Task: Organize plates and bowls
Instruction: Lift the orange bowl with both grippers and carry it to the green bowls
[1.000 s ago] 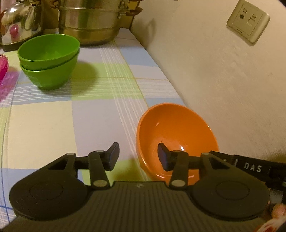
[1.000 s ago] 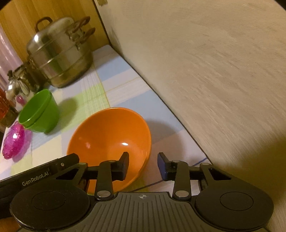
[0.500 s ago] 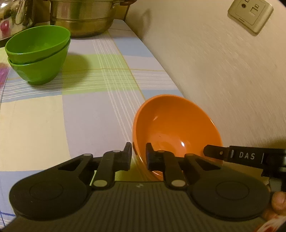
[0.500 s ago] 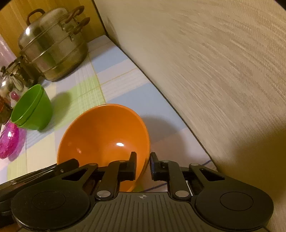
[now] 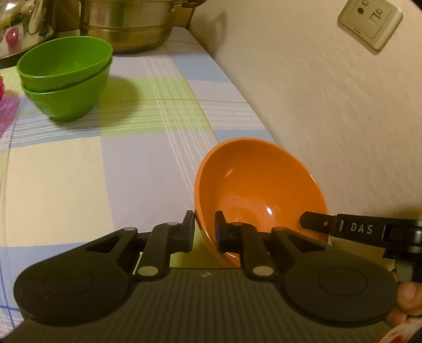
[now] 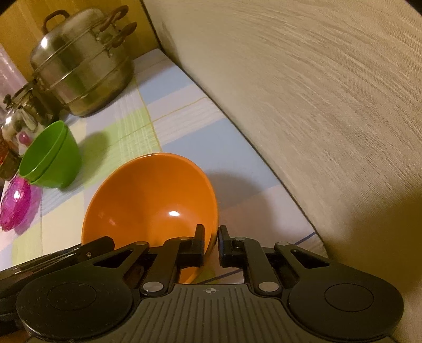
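An orange bowl (image 5: 261, 190) is tilted just above the checked tablecloth, near the wall. My left gripper (image 5: 205, 227) is shut on its left rim, one finger inside and one outside. My right gripper (image 6: 211, 238) is shut on the opposite rim of the orange bowl (image 6: 150, 200). Two stacked green bowls (image 5: 66, 79) stand upright at the far left; they also show in the right wrist view (image 6: 50, 155).
A steel steamer pot (image 6: 81, 66) and a kettle (image 6: 18, 118) stand at the back. A pink glass dish (image 6: 15, 205) lies left of the green bowls. The wall (image 5: 329, 105) with a socket (image 5: 369, 23) runs along the table's right edge.
Both grippers have closed from open onto the orange bowl's rim, one on each side. The bowl has tipped and risen slightly.
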